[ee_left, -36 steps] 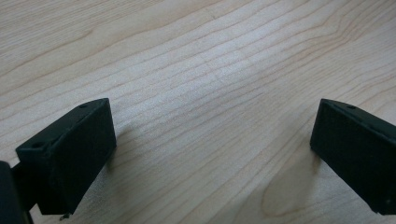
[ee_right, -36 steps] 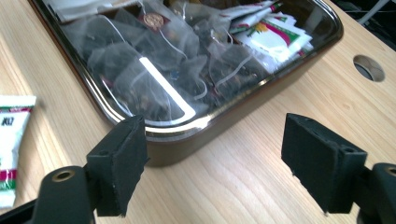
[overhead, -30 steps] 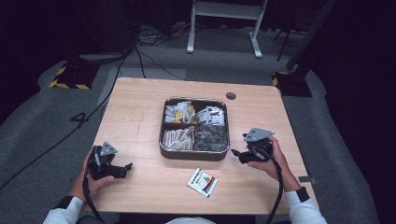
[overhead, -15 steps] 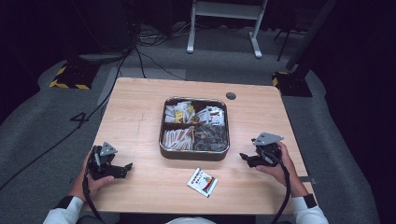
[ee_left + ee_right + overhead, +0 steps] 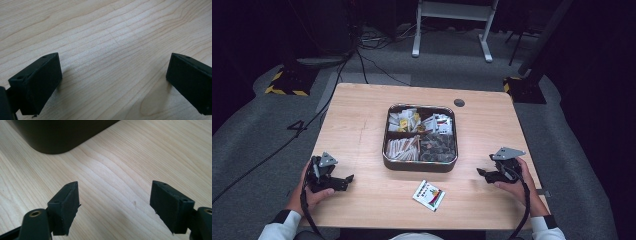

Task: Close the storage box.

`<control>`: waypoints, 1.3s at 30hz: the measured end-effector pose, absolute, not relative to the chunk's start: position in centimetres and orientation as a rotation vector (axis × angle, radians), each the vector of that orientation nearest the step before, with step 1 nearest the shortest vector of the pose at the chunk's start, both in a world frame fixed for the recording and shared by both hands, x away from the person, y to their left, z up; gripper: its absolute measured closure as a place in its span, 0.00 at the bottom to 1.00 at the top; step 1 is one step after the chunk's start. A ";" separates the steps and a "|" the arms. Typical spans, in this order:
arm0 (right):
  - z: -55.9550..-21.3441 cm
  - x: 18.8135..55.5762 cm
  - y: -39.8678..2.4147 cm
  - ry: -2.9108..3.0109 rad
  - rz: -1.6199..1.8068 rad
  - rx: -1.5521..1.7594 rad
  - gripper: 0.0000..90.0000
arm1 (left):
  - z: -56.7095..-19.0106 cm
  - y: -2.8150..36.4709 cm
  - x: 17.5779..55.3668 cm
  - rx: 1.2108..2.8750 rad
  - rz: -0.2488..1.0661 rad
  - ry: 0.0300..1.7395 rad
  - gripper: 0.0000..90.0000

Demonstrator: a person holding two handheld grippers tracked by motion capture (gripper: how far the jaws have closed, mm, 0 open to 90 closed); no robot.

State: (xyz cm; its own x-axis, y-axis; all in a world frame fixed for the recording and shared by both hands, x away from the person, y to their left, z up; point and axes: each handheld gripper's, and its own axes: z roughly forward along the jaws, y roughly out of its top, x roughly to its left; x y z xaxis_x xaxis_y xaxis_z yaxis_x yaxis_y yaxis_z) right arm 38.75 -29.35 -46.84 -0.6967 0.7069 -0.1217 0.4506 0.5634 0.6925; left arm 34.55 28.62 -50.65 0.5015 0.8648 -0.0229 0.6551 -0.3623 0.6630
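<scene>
Both grippers rest spread and empty on the table, either side of the sorted tin.

Your right gripper (image 5: 483, 175) sits low at the table's right edge, jaws wide apart with bare wood between them; in the right gripper view (image 5: 113, 211) the tin's dark corner (image 5: 62, 135) lies just ahead. Your left gripper (image 5: 346, 181) lies near the left front edge, jaws likewise parted over plain wood (image 5: 112, 50). Between them, the loose sachet (image 5: 429, 195) lies flat near the front edge, just in front of the tin (image 5: 419, 165) and apart from it. That tin has four compartments: white and yellow packets rear left, white packets with red print rear right, pale sticks front left, dark pieces front right. Behind it, a small dark disc (image 5: 459, 103) sits on the table (image 5: 362, 115).
</scene>
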 end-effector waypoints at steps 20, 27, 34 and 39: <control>-48.9 37.9 -32.6 2.377 0.853 1.054 0.26 | -50.7 28.6 34.6 2.133 0.437 1.236 0.01; -49.4 37.4 -33.7 2.357 0.883 1.101 0.26 | -50.7 28.6 34.6 2.132 0.441 1.237 0.01; -49.8 36.6 -34.9 2.333 0.935 1.161 0.24 | -50.7 28.6 34.6 2.133 0.437 1.236 0.01; -50.2 36.2 -35.6 2.295 0.992 1.186 0.24 | -50.7 28.6 34.6 2.132 0.441 1.237 0.01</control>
State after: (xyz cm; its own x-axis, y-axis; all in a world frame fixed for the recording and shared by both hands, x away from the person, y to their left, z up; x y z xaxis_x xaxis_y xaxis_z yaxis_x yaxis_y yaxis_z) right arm 36.20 -35.63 -50.24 -0.5762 0.8173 -0.0063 0.5554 0.3972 0.7306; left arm 34.59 28.61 -50.66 0.5038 0.8635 -0.0238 0.6538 -0.3632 0.6638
